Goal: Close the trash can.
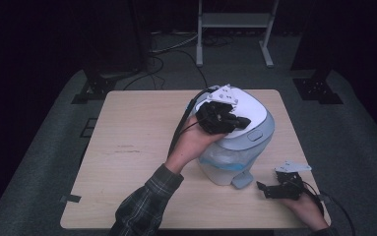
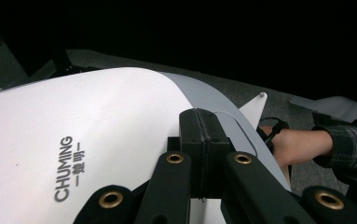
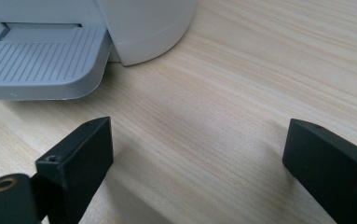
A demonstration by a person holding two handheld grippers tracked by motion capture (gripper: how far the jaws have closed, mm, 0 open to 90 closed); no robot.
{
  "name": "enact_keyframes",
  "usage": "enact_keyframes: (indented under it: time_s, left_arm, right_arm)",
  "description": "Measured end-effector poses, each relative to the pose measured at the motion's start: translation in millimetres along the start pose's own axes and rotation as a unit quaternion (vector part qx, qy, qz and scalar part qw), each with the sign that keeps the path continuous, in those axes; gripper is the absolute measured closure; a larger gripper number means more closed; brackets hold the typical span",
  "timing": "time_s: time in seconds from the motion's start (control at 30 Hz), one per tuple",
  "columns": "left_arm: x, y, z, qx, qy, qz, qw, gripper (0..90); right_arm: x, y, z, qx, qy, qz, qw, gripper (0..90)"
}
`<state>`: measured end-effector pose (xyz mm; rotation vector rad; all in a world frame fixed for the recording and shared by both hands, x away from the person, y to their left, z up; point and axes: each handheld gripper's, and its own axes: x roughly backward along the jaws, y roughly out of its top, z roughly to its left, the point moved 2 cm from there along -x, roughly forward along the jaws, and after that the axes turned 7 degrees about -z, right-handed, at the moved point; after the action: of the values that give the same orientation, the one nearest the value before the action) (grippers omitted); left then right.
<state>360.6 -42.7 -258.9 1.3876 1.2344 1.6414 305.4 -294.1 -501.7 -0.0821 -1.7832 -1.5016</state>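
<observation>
Two grippers: left gripper (image 1: 242, 122) closed on bin lid (image 1: 252, 110) (right gripper (image 1: 261, 186) agape).

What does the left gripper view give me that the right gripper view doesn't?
The left gripper view alone shows the bin's white lid with CHUMING lettering, the left gripper with jaws shut above it, and a hand in a plaid sleeve farther off.

The right gripper view alone shows the grey ribbed pedal, the bin's rounded base, the wooden table and the right gripper with jaws wide apart, nothing between them.

Both show the same bin.
</observation>
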Motion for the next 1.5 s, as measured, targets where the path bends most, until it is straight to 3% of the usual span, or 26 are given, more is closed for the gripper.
enact_keyframes:
  time_s: [0.27,0.3,0.5,0.57,0.67,0.7,0.93,1.07,1.23,1.5]
  left_arm:
    - [-0.9,0.7,-3.5,-0.002,0.015,0.007,0.9999,90.0]
    - [-3.1,-1.0,-3.3,-0.003,0.015,0.017,0.9997,90.0]
    - [-1.9,-1.4,-0.9,0.009,0.0,0.009,0.9999,90.0]
    - [0.1,-1.5,-1.2,0.0,0.004,0.01,0.9999,90.0]
    - [2.3,-2.7,1.7,0.003,0.008,0.004,1.0,83.7]
    - [6.3,-4.1,6.5,0.014,0.007,-0.004,0.9999,81.7]
    - [20.8,-7.1,7.3,0.014,0.025,-0.013,0.9995,64.2]
    - [35.6,-8.8,6.6,0.011,0.037,-0.016,0.9991,54.9]
    - [62.5,-10.4,5.3,0.016,0.049,-0.022,0.9984,36.6]
    - [92.4,-18.0,1.2,0.015,0.07,-0.025,0.9971,22.0]
  right_arm:
    - [-0.1,-0.1,0.1,0.0,0.0,0.0,1.0,7.4]
    - [0.0,0.0,0.1,0.0,0.0,0.0,1.0,7.4]
    - [-0.2,0.1,0.1,0.001,0.0,0.0,1.0,7.5]
    - [-0.2,0.1,0.1,0.001,0.0,0.0,1.0,7.5]
    - [-0.2,0.1,0.1,0.001,0.0,0.0,1.0,7.5]
    - [-0.2,0.1,0.1,0.001,0.0,0.0,1.0,7.5]
    - [-0.8,0.8,-0.2,0.002,0.002,0.0,1.0,7.5]
    - [-1.0,0.9,-0.2,0.002,0.002,0.0,1.0,7.5]
    - [-1.7,1.3,-0.2,0.003,0.003,-0.001,1.0,7.5]
    - [-2.0,1.4,-0.2,0.003,0.003,0.0,1.0,7.5]
